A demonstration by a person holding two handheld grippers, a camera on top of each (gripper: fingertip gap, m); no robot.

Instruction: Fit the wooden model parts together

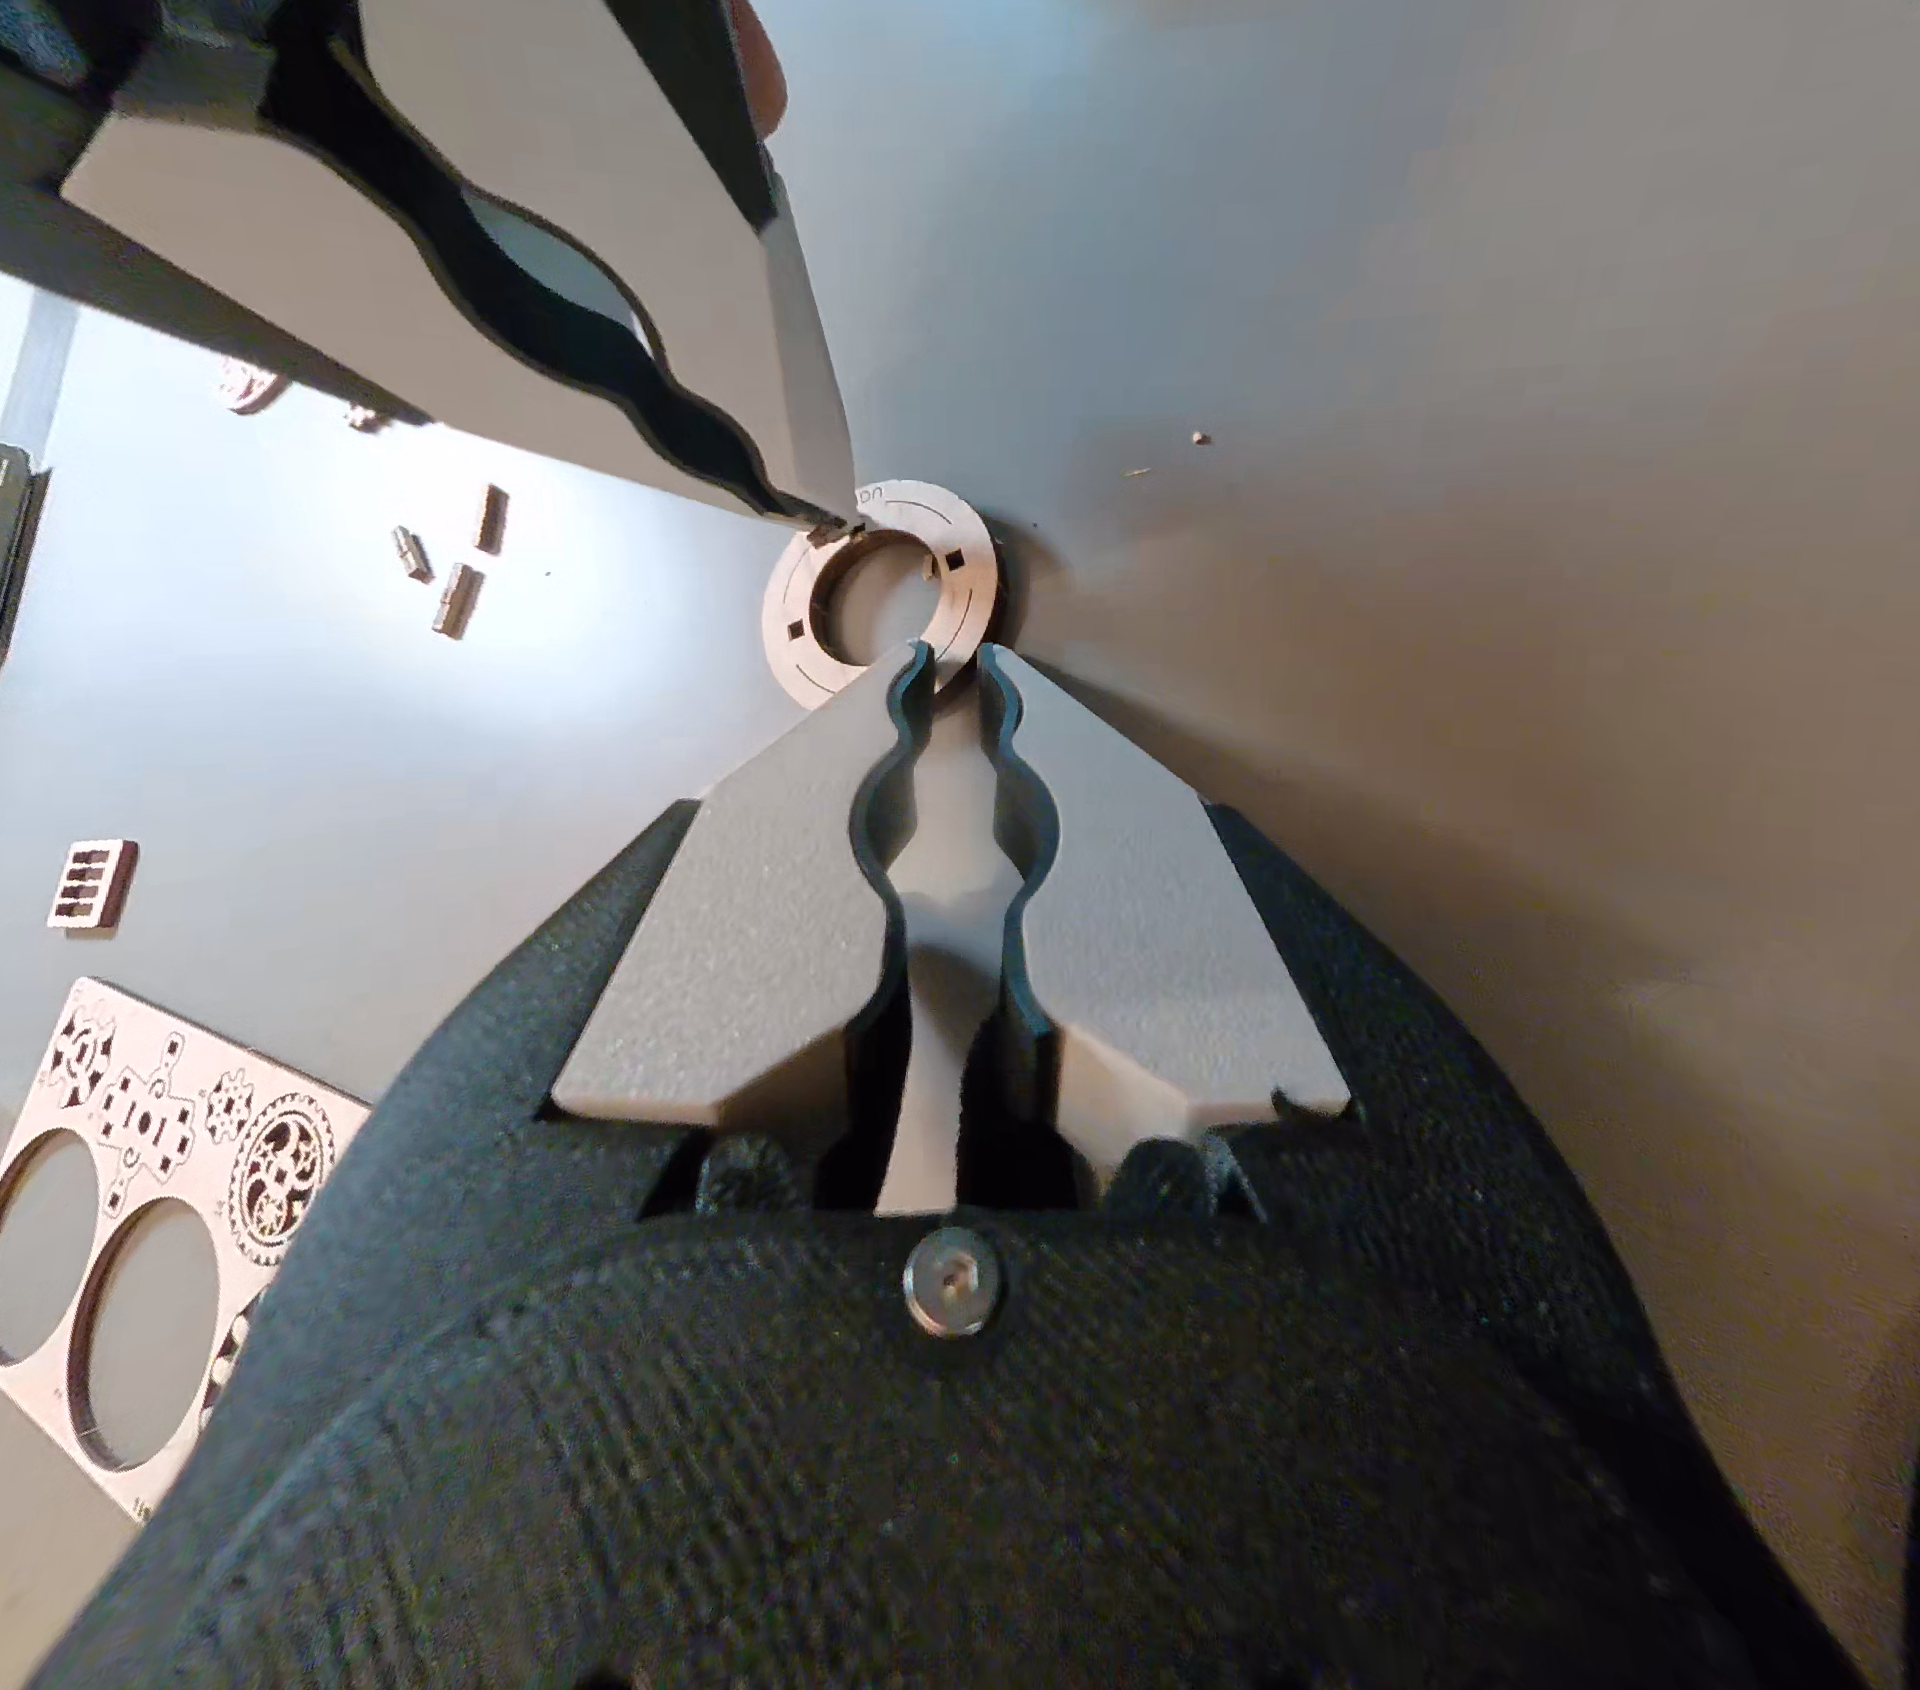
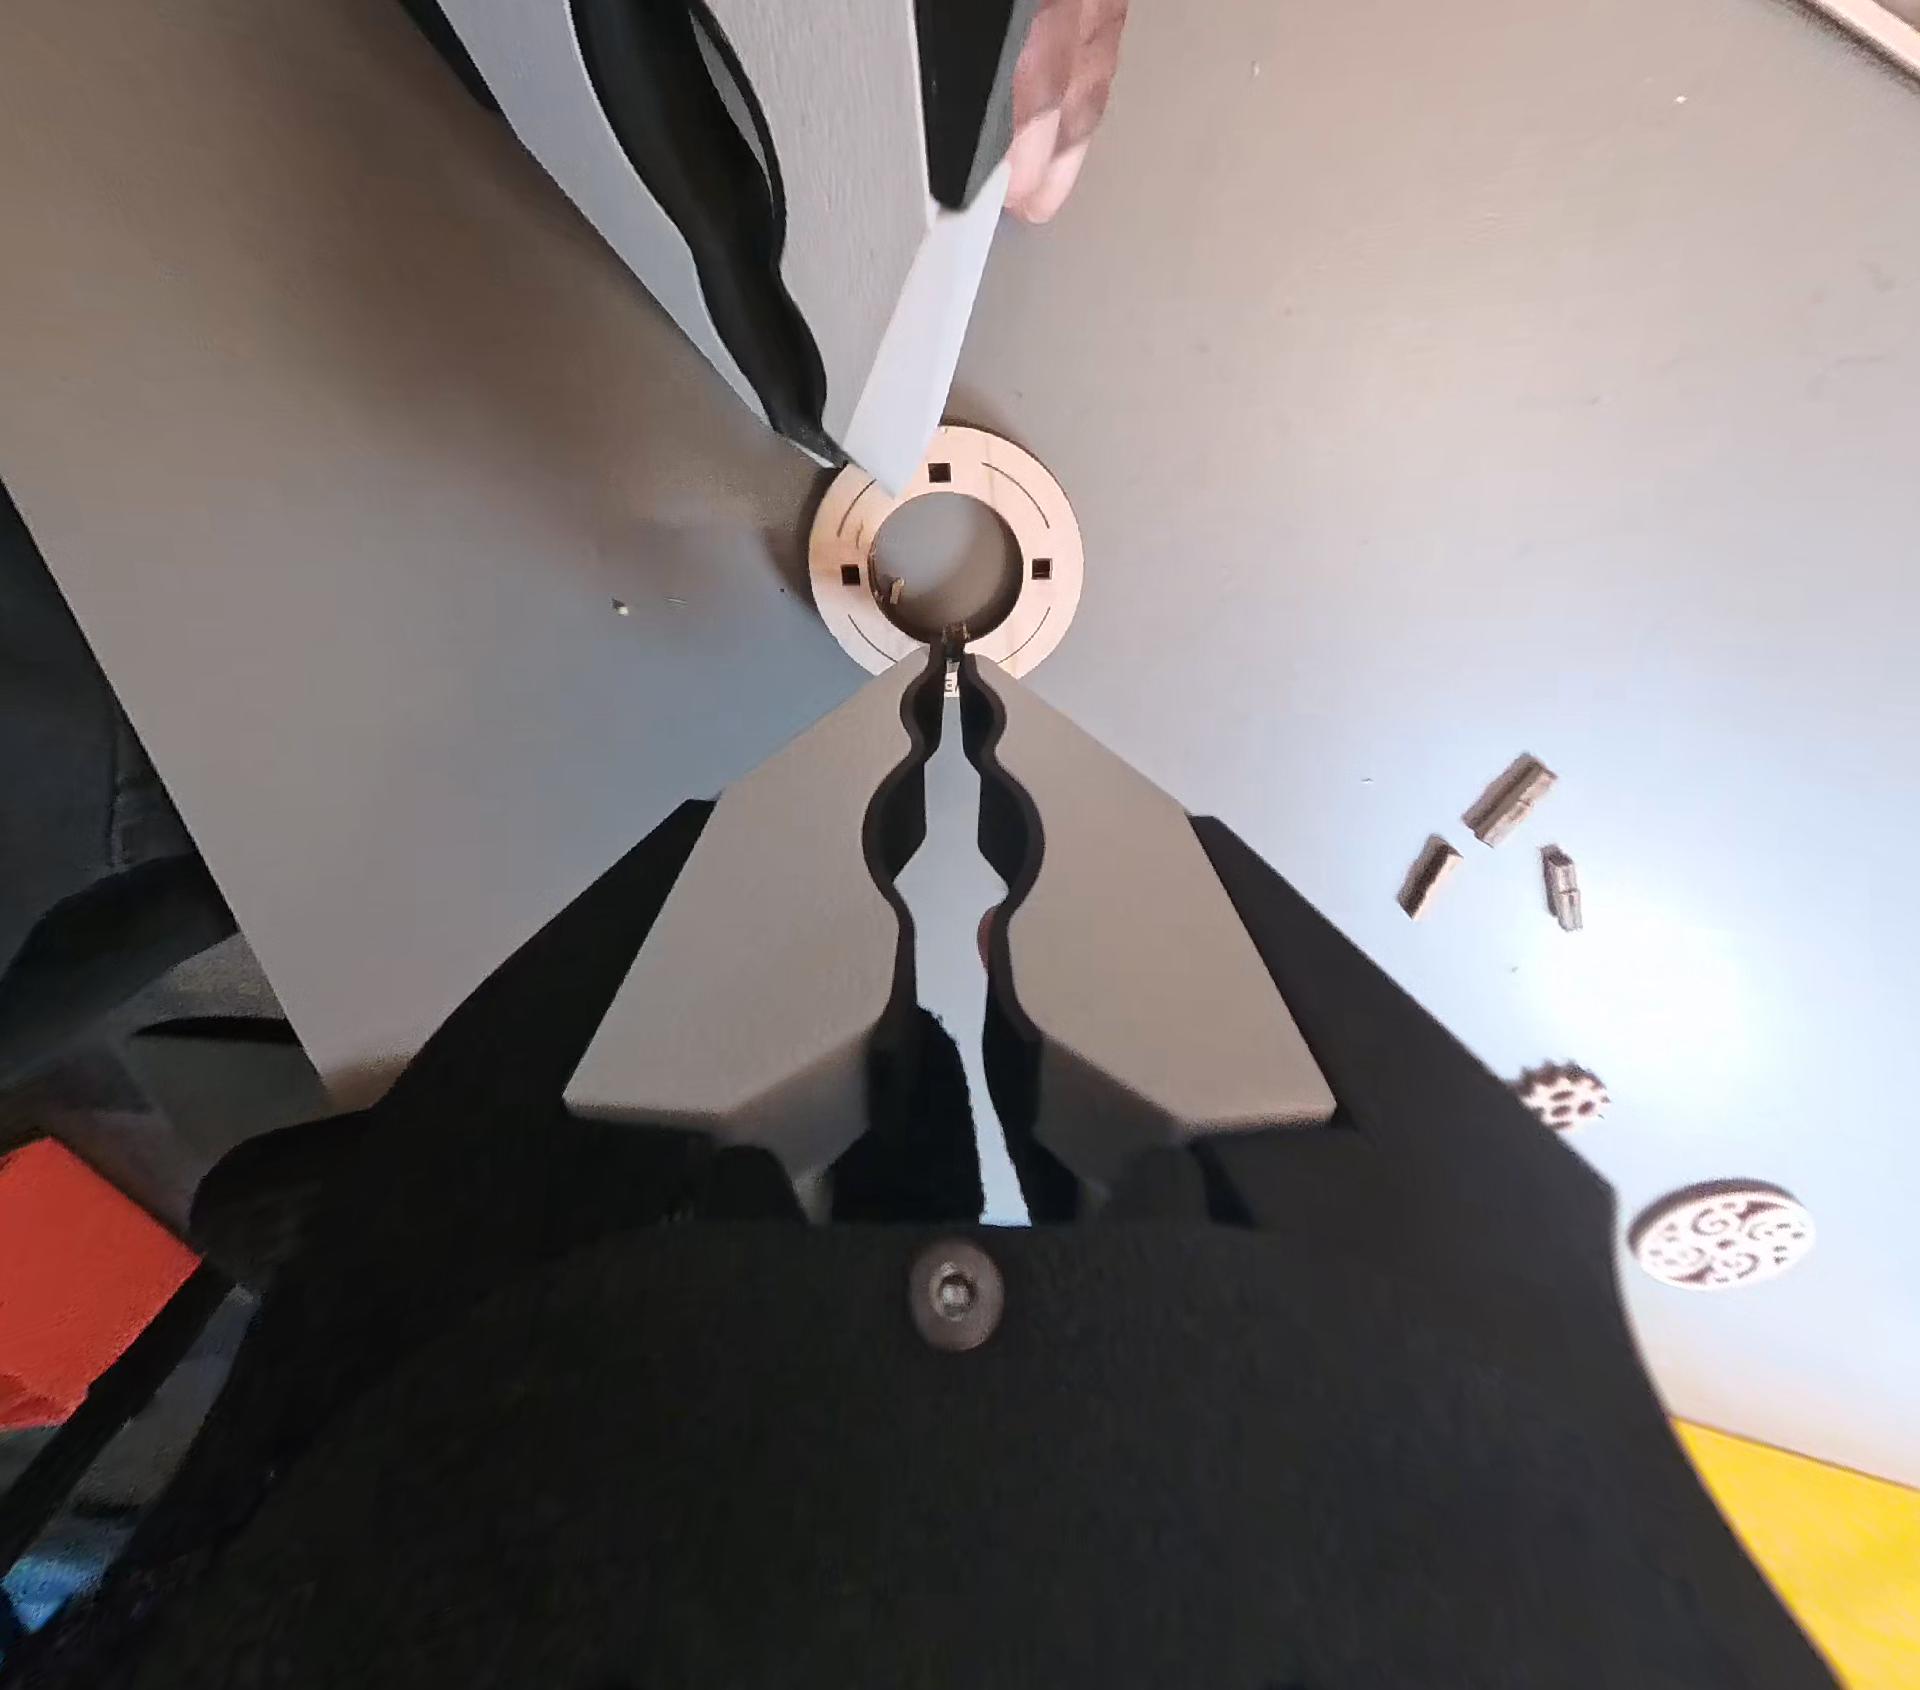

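Note:
A flat wooden ring (image 1: 961, 544) with small square slots lies on the grey table (image 1: 1351, 290). My left gripper (image 1: 951, 653) is shut on the ring's near rim, one tip in the hole and one outside. In the right wrist view it comes down from the top onto the ring (image 2: 1044, 518). My right gripper (image 2: 954, 653) is shut on a small wooden peg (image 2: 954, 634) and holds it at the ring's near rim. In the left wrist view the right gripper (image 1: 826, 520) comes in from the upper left, with the peg at a slot.
Three loose wooden pegs (image 1: 457, 596) lie left of the ring. A laser-cut wooden sheet (image 1: 156, 1173) and a small slotted piece (image 1: 94, 882) lie further left. Two wooden gears (image 2: 1720, 1235) lie near the pegs (image 2: 1507, 799). A hand (image 2: 1060, 82) shows behind the left gripper. The tips of both grippers are at nearly the same place.

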